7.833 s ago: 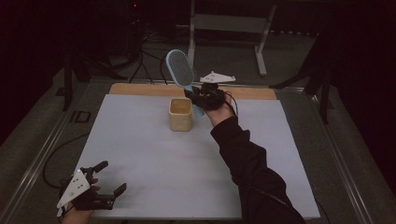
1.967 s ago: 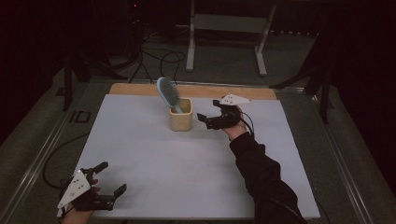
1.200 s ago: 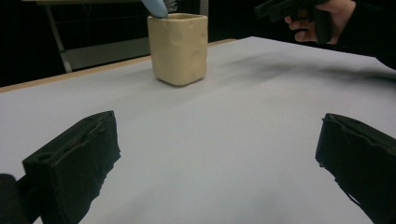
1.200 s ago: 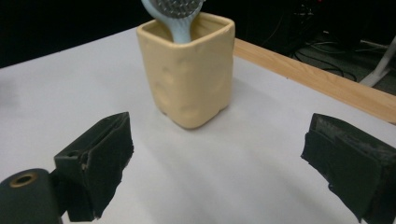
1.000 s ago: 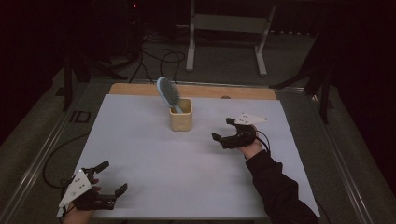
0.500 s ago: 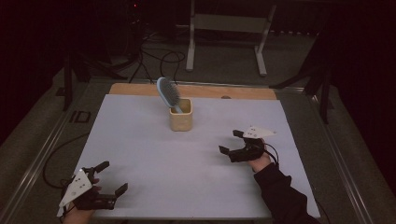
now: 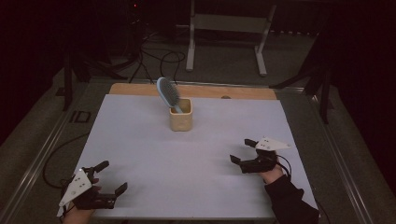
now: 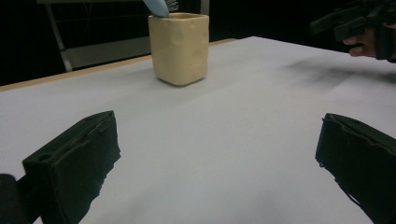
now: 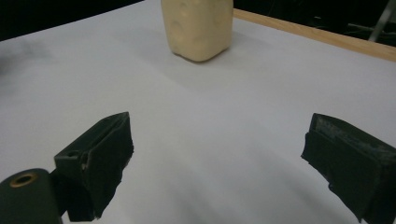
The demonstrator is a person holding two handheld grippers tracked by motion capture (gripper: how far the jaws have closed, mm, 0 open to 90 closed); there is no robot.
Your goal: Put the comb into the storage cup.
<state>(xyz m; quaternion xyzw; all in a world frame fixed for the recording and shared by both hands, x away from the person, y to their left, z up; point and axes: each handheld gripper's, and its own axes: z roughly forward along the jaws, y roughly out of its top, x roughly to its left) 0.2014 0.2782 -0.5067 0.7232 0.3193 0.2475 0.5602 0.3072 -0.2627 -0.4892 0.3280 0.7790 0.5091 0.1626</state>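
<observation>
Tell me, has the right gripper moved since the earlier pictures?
Yes. The right gripper has pulled back from the beige cup toward the table's near right side; the hairbrush now stands in that cup.

We see the white tabletop [image 7: 187, 154] with a wooden strip [image 7: 140, 88] along its far edge. Beyond it, a grey metal stand [image 7: 229, 28] sits on the dark floor, black cables [image 7: 154, 58] trailing beside it.

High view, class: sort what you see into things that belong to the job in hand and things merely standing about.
Belongs to the job:
- hairbrush, standing in the cup
- beige cup
- right gripper, open, empty
- left gripper, open, empty

Just standing about:
- white table sheet
- metal stand behind the table
- floor cables
</observation>
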